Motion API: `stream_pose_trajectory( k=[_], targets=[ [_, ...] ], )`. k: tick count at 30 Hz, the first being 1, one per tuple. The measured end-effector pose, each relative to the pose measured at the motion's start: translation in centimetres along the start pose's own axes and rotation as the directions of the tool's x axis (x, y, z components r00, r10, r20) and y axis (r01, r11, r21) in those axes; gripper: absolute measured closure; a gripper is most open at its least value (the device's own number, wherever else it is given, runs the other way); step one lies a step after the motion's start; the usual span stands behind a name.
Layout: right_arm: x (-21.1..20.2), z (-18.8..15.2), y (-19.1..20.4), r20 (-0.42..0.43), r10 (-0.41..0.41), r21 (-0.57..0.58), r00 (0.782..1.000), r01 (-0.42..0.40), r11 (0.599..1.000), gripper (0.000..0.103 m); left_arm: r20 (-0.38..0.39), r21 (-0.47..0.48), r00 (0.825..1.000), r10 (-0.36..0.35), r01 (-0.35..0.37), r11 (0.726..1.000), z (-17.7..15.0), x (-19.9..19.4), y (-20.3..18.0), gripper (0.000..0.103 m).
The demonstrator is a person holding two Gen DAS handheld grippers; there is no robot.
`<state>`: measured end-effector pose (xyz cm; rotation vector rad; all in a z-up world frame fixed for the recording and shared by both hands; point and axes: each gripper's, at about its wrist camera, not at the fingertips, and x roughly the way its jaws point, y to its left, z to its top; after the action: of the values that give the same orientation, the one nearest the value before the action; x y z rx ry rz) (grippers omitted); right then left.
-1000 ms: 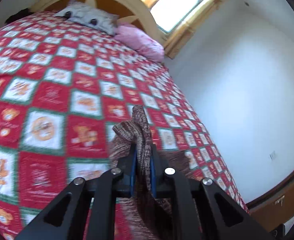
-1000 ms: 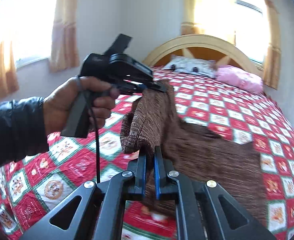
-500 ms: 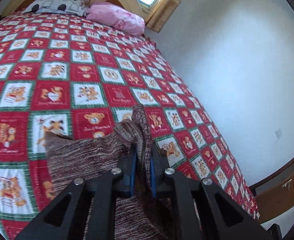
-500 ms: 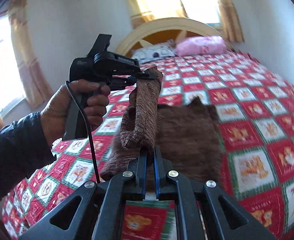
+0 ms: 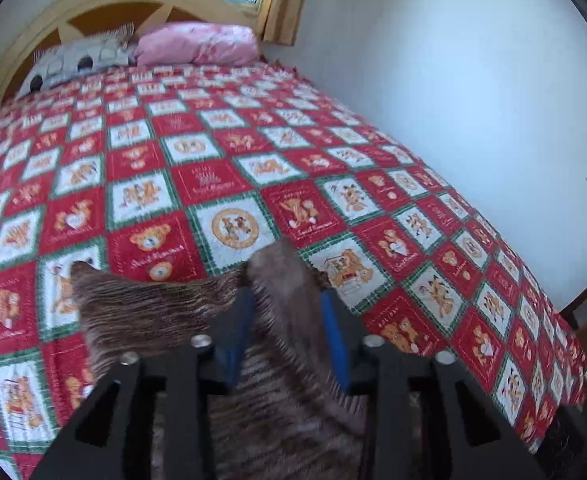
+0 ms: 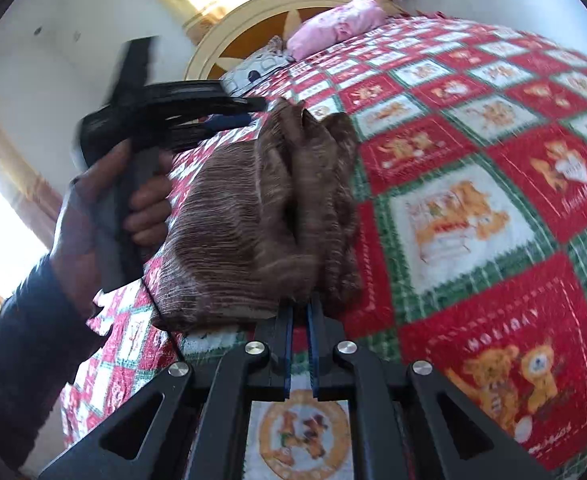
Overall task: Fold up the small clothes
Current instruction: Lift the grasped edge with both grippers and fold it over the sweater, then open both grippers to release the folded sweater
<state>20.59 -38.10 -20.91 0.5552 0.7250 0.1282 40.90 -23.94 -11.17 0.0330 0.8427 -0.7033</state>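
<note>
Both grippers sit at the brown knit garment (image 6: 261, 216). In the left wrist view the left gripper (image 5: 289, 320), at the lower centre of the frame, has its blue-padded fingers (image 5: 333, 328) spread apart, with a flap of the knit rising between them; whether the pads touch the cloth is hard to tell through the blur. In the right wrist view the right gripper (image 6: 299, 328), bottom centre, has its jaws drawn close with a thin slit showing, the garment's near edge at their tips; whether cloth is caught between them I cannot tell. The garment lies bunched and folded over on the bedspread (image 6: 473, 216), a red, white and green teddy-bear patchwork, left of centre in that frame. A hand (image 6: 105, 216) at mid left grips the handle of the left gripper, whose tip reaches the garment's far end. At the top of both frames lie a pink pillow (image 5: 201, 44), a grey patterned pillow (image 5: 77, 60) and the arched headboard (image 5: 133, 4).
</note>
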Motion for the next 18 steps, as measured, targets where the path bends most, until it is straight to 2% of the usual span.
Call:
stream_pose_trajectory(
  k=[1,3,4,5,6,8,11,13,15,16,17,18],
  targets=[
    [-0.2,0.0,0.1,0.007,-0.007,-0.007,1.0,0.007,1.0,0.094,0.021,0.019,1.0,0.015,-0.015,1.0,-0.8,-1.5,0.1,0.051],
    [-0.8,-0.1,0.3,0.033,-0.053,-0.036,0.998,0.054,0.998,0.077,0.044,0.046,0.998,0.033,-0.035,0.998,-2.1,-3.4,0.7,0.047],
    [-1.2,-0.2,0.3,0.049,-0.063,-0.04,0.997,0.065,0.997,0.053,0.048,0.057,0.997,0.057,-0.06,0.997,-2.9,-4.0,1.0,0.04],
    [-1.7,-0.2,0.4,0.069,-0.066,-0.038,0.995,0.068,0.997,0.045,0.045,0.081,0.993,0.108,-0.112,0.99,-4.2,-4.9,1.4,0.037],
    [-2.3,0.0,0.4,0.097,-0.076,-0.038,0.992,0.08,0.996,0.045,0.044,0.097,0.988,0.147,-0.15,0.984,-5.0,-5.1,1.7,0.032],
    [-3.1,0.5,1.3,0.146,-0.112,-0.069,0.983,0.123,0.99,0.045,0.042,0.104,0.979,0.199,-0.202,0.974,-6.8,-5.7,2.4,0.031],
    [-3.8,1.3,4.2,0.191,-0.066,-0.172,0.979,0.099,0.98,0.045,0.026,0.066,0.972,0.234,-0.236,0.97,-9.3,-5.9,4.0,0.031],
    [-3.1,2.0,6.4,0.164,0.001,-0.249,0.987,0.041,0.968,0.045,-0.003,0.022,0.974,0.228,-0.228,0.974,-10.5,-5.3,4.9,0.031],
    [-1.0,2.8,7.6,0.085,0.058,-0.291,0.995,-0.031,0.956,0.045,-0.01,-0.006,0.975,0.221,-0.221,0.975,-11.1,-4.8,5.3,0.031],
    [0.0,3.2,7.5,0.055,0.048,-0.284,0.997,-0.03,0.958,0.045,-0.004,-0.013,0.975,0.222,-0.222,0.975,-11.5,-4.6,5.5,0.029],
    [1.6,3.6,7.0,0.021,-0.008,-0.257,1.0,0.013,0.966,0.045,-0.002,-0.01,0.973,0.231,-0.231,0.973,-11.7,-4.3,5.5,0.026],
    [2.8,3.7,6.4,-0.019,-0.053,-0.24,0.998,0.047,0.97,0.045,-0.007,-0.006,0.971,0.239,-0.239,0.971,-11.9,-3.9,5.5,0.019]
  ],
)
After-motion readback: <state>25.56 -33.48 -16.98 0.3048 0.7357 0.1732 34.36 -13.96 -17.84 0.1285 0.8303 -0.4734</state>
